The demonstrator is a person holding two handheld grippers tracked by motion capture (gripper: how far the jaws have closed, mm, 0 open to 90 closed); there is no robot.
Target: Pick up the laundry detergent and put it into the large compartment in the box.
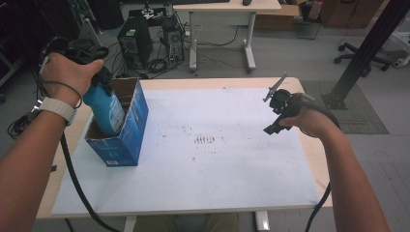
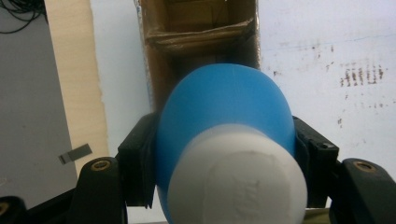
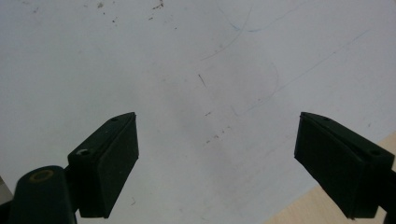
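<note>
A blue bottle [image 1: 109, 113] with a white end [image 2: 238, 186] stands tilted, its lower part inside an open blue cardboard box [image 1: 128, 140] at the table's left side. My left gripper [image 1: 102, 87] is shut on the bottle's upper part, and in the left gripper view its jaws press both sides of the blue body [image 2: 224, 102] above the box's brown inside [image 2: 201, 37]. Over the right part of the white sheet [image 1: 217, 164], my right gripper [image 1: 278, 113] hangs open. Nothing lies between its fingers [image 3: 112, 163] but bare sheet [image 3: 187, 56].
The white sheet covers most of the wooden table [image 1: 314, 159] and has dark smudges [image 1: 205, 140] at its middle. Beyond the table's far edge are a computer tower [image 1: 134, 41], a desk [image 1: 227, 7], an office chair [image 1: 362, 53] and a black post [image 1: 367, 48].
</note>
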